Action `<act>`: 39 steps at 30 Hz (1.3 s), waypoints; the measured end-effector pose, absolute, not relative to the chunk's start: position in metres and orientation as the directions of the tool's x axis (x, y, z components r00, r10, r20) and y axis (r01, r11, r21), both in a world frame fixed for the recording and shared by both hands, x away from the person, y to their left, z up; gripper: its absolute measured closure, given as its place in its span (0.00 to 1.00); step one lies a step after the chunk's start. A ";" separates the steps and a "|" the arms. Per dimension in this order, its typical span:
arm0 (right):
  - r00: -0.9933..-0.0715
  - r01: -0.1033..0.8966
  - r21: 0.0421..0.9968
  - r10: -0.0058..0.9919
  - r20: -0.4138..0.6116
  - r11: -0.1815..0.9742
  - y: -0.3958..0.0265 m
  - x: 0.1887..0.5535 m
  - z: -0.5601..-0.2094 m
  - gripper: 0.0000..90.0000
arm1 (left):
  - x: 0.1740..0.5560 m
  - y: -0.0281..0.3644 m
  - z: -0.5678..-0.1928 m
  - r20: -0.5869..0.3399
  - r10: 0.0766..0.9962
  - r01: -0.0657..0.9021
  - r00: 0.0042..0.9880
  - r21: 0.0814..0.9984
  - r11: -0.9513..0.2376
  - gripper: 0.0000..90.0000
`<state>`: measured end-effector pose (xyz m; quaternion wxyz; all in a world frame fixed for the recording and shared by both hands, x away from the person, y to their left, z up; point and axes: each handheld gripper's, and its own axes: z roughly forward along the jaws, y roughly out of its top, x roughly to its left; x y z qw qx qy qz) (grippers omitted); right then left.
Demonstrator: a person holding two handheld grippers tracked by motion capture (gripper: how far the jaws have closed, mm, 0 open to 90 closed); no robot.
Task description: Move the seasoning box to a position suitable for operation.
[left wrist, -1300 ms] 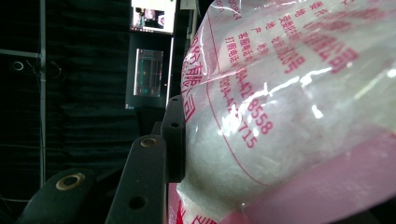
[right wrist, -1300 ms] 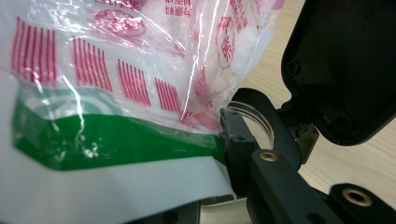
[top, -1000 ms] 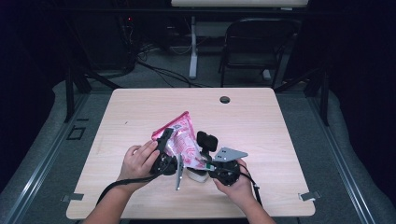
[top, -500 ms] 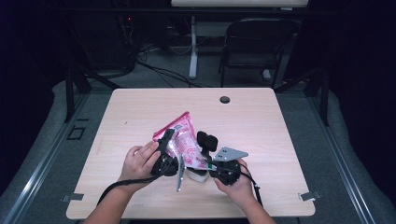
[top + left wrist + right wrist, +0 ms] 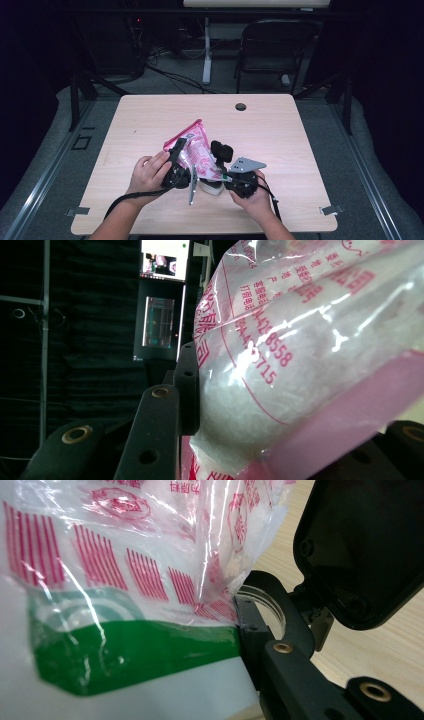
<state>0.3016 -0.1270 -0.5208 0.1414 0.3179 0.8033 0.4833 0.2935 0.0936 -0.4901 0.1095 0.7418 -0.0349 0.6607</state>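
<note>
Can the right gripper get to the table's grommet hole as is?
Probably not yet. The right gripper is shut on the bag, which the left gripper also clamps. The table toward the hole lies bare.

Bag point(image 5: 196, 150): near front middle of the surface point(image 5: 300, 135), between left gripper point(image 5: 176, 162) and right gripper point(image 5: 227, 165). Cable hole point(image 5: 240, 106): behind, near the far edge. Chair point(image 5: 272, 50): beyond the surface.
</note>
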 end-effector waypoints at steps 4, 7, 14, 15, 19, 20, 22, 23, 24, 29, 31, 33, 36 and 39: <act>-0.758 0.372 0.868 0.647 0.081 0.327 -0.128 0.301 -0.520 0.97 | 0.294 0.094 -0.490 0.988 0.090 -0.195 0.126 0.114 -0.974 0.76; -0.758 0.369 0.872 0.648 0.082 0.321 -0.128 0.301 -0.520 0.96 | 0.295 0.095 -0.489 0.987 0.092 -0.197 0.131 0.117 -0.973 0.76; -0.756 0.365 0.876 0.650 0.082 0.315 -0.129 0.301 -0.518 0.91 | 0.296 0.096 -0.490 0.987 0.092 -0.195 0.135 0.117 -0.974 0.76; -0.756 0.365 0.876 0.650 0.082 0.315 -0.129 0.301 -0.518 0.91 | 0.296 0.096 -0.490 0.987 0.092 -0.195 0.135 0.117 -0.974 0.76; -0.756 0.362 0.880 0.649 0.084 0.308 -0.129 0.301 -0.518 0.89 | 0.296 0.097 -0.490 0.987 0.091 -0.193 0.135 0.116 -0.974 0.76; -0.756 0.361 0.880 0.650 0.082 0.308 -0.129 0.301 -0.518 0.89 | 0.297 0.097 -0.490 0.987 0.090 -0.193 0.133 0.115 -0.974 0.76; -0.755 0.361 0.881 0.651 0.085 0.304 -0.129 0.301 -0.518 0.87 | 0.297 0.097 -0.490 0.986 0.089 -0.191 0.138 0.114 -0.975 0.76; -0.755 0.361 0.881 0.651 0.085 0.304 -0.129 0.301 -0.518 0.87 | 0.297 0.097 -0.490 0.986 0.089 -0.191 0.138 0.114 -0.975 0.76; -0.754 0.361 0.882 0.651 0.086 0.302 -0.129 0.301 -0.518 0.85 | 0.297 0.097 -0.491 0.986 0.092 -0.192 0.140 0.118 -0.974 0.76; -0.755 0.356 0.888 0.650 0.088 0.292 -0.129 0.301 -0.517 0.85 | 0.298 0.098 -0.490 0.987 0.085 -0.190 0.136 0.111 -0.975 0.76; -0.755 0.355 0.889 0.650 0.090 0.290 -0.129 0.301 -0.517 0.84 | 0.298 0.098 -0.490 0.987 0.088 -0.190 0.138 0.114 -0.975 0.76; -0.755 0.355 0.889 0.649 0.092 0.288 -0.129 0.301 -0.517 0.84 | 0.298 0.098 -0.491 0.985 0.093 -0.189 0.142 0.119 -0.975 0.76; -0.756 0.356 0.888 0.648 0.091 0.291 -0.129 0.301 -0.517 0.83 | 0.298 0.098 -0.491 0.986 0.090 -0.191 0.139 0.116 -0.975 0.76; -0.756 0.359 0.885 0.649 0.089 0.296 -0.130 0.301 -0.517 0.82 | 0.298 0.099 -0.490 0.986 0.091 -0.192 0.138 0.116 -0.975 0.76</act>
